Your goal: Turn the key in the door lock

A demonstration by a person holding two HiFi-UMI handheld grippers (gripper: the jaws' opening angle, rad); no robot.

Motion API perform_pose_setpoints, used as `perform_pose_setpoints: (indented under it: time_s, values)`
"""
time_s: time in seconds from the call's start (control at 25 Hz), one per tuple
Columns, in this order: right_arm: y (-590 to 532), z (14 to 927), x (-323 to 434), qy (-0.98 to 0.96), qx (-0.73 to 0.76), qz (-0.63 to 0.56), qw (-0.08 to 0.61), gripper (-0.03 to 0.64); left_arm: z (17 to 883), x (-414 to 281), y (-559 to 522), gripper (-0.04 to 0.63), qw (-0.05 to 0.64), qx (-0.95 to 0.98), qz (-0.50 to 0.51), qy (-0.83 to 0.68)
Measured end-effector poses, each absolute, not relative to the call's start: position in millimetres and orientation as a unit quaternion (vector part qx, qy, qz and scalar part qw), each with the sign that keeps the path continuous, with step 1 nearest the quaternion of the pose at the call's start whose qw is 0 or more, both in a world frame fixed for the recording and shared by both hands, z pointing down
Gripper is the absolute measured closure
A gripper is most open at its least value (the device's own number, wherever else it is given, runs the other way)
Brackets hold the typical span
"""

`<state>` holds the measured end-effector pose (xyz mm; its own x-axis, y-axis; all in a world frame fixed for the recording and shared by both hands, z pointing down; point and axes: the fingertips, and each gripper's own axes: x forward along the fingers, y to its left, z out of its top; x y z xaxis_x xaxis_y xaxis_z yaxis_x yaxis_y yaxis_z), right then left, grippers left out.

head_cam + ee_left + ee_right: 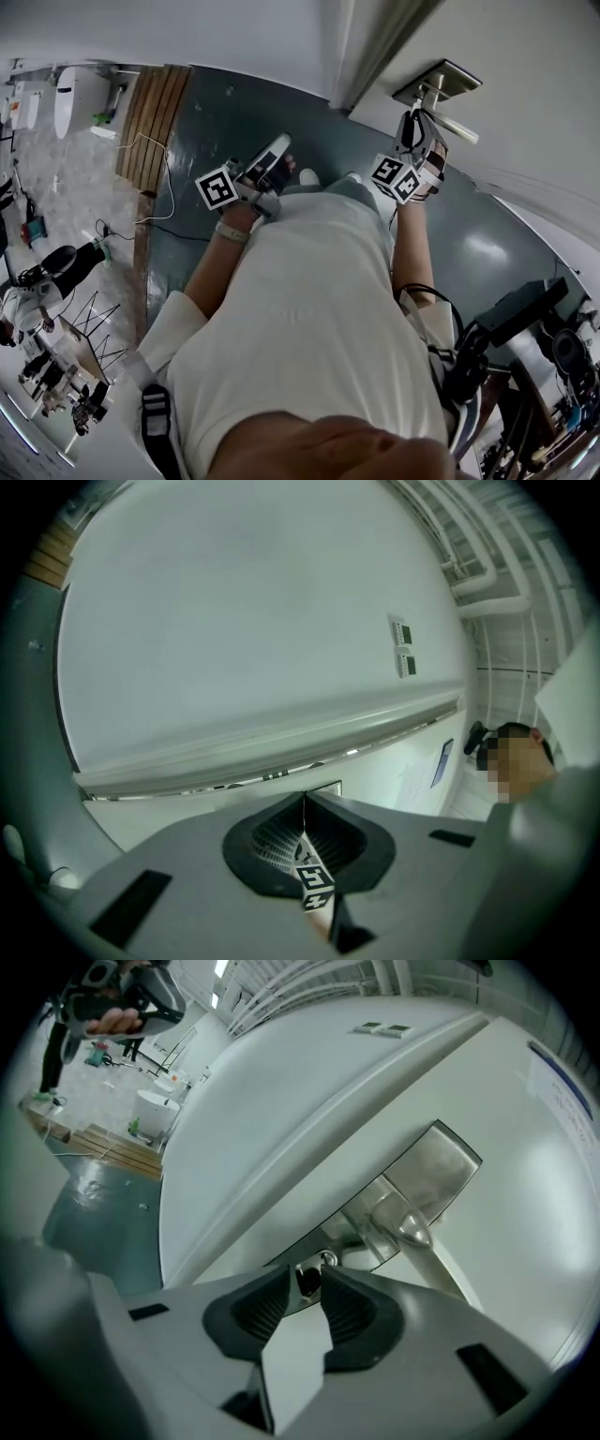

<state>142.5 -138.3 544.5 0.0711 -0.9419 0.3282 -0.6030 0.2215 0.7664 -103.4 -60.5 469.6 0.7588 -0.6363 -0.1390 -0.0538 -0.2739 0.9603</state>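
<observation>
The brushed-metal lock plate (439, 1164) with its lever handle (410, 1226) sits on the white door (525, 1222). Below the handle, a small dark key (305, 1282) sticks out of the lock. My right gripper (305, 1277) is right at it, jaws a little apart, the key head in the gap with neither pad pressing on it. In the head view the right gripper (419, 127) is up against the lock plate (439, 84). My left gripper (275, 167) hangs away from the door, lower and to the left; it (303, 801) is shut on nothing.
The white door frame (309, 1119) runs diagonally beside the lock. The floor (234, 112) is dark grey-green, with a wooden strip (155, 117) and a loose cable (155, 150) at the left. Stands and equipment crowd the far left (42, 281) and lower right (525, 319).
</observation>
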Motion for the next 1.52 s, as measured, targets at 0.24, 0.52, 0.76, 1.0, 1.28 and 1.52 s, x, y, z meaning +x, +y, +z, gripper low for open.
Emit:
perform_pose_setpoints:
  time_s: [0.24,0.52,0.76,1.0,1.28,1.52]
  values:
    - [-144.3,531.4,153.9,-0.633,0.642,-0.188,0.39,0.545,470.0,-104.0,-59.6,0.588,0.557,0.758,-0.252,-0.227]
    - [-147.3,530.6,175.1,-0.656,0.699,-0.077,0.276,0.555,473.0,-97.8,-63.6,0.588,0.562,0.757,-0.251,-0.219]
    - [-150.0,527.4,185.6,-0.674,0.724,0.043,0.139,0.56,470.6,-96.8,-66.5,0.588,0.568,0.754,-0.251,-0.214]
    - [-149.5,529.0,194.2,-0.678,0.717,0.161,0.005,0.558,471.9,-95.2,-68.4,0.588,0.57,0.752,-0.252,-0.215]
    - [-150.8,529.7,197.5,-0.664,0.699,0.251,-0.093,0.558,472.5,-94.8,-71.3,0.588,0.571,0.751,-0.252,-0.214]
    - [-151.1,530.2,196.9,-0.644,0.669,0.323,-0.183,0.566,474.3,-96.8,-71.8,0.588,0.572,0.748,-0.255,-0.217]
